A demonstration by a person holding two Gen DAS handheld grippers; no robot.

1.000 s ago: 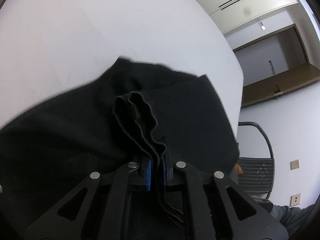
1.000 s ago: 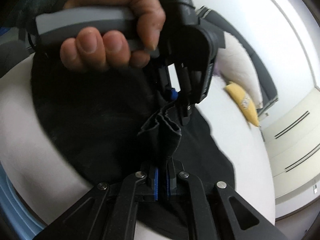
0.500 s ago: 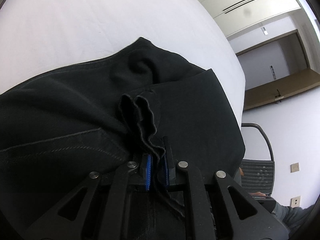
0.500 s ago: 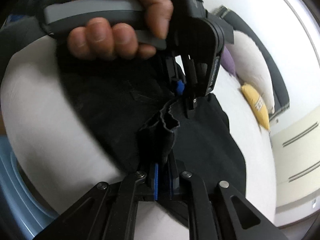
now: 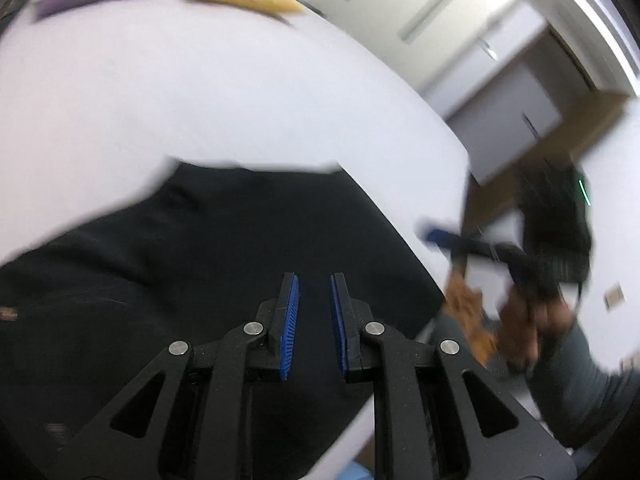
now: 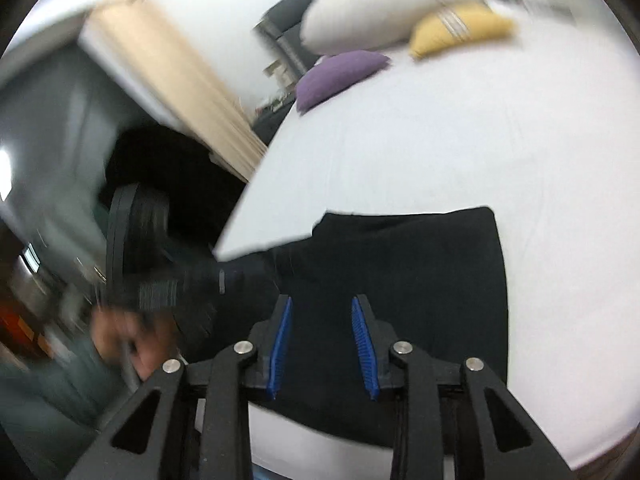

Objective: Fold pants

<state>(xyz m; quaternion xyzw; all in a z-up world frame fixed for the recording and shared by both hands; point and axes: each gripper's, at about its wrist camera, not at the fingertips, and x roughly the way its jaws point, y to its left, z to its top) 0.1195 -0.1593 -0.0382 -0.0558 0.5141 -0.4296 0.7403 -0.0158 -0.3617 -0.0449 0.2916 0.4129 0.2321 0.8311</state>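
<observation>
Both tongs are letting go. Left gripper (image 5: 313,280) is spreading its blue pads (image 5: 291,320) with nothing between them, poised over the black pants (image 5: 200,280). Right gripper (image 6: 322,304) is opening wider, its jaws also empty, above the same pants (image 6: 420,280), which lie folded on the white bed (image 6: 460,140). At about twelve o'clock, at the bed's far end, lie a yellow pillow (image 6: 460,28), a purple pillow (image 6: 340,76) and a white pillow (image 6: 380,12).

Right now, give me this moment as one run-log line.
black pants: folded on white bed | left gripper: opening, empty | right gripper: opening, empty
</observation>
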